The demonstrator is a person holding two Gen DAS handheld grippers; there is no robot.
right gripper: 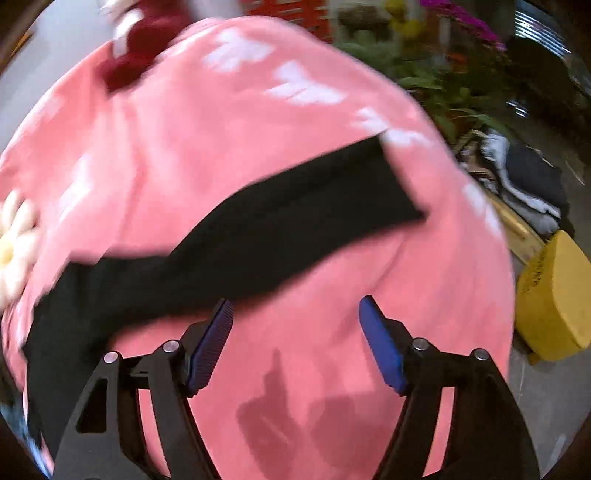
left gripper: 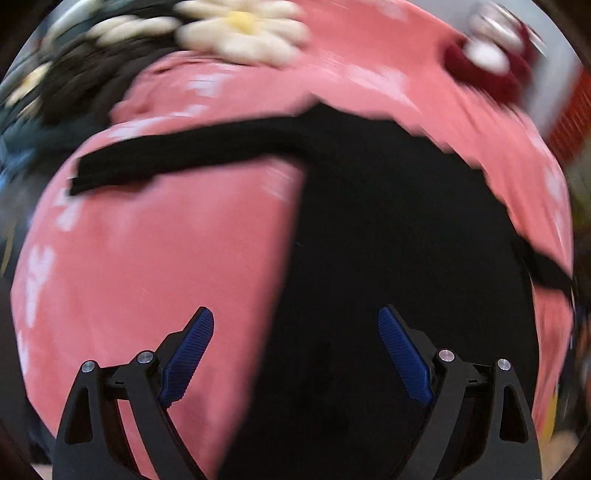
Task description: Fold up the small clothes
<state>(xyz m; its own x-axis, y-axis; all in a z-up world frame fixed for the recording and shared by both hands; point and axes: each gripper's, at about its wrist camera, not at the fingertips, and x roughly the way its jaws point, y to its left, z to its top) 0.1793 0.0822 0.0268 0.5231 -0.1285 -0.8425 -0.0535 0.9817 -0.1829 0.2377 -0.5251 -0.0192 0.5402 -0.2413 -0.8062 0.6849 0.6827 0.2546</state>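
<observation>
Both claws, left (left gripper: 295, 354) and right (right gripper: 295, 343), gape wide, holding nothing, above a black garment (left gripper: 388, 277) spread on pink cloth (left gripper: 155, 266); daisy cushion (left gripper: 240, 33) and yellow bin (right gripper: 554, 295) nearby

Your left hand-held gripper (left gripper: 295, 354) is matte black, with two angular arms cut by triangular openings. Blue ribbed pads (left gripper: 190, 354) line the inner faces at 7 and 5 o'clock, and silver round screw heads (left gripper: 89, 366) mark each joint. Your right hand-held gripper (right gripper: 295, 343) looks identical: black linkages, blue pads (right gripper: 380, 345), silver screws (right gripper: 171, 346).
</observation>
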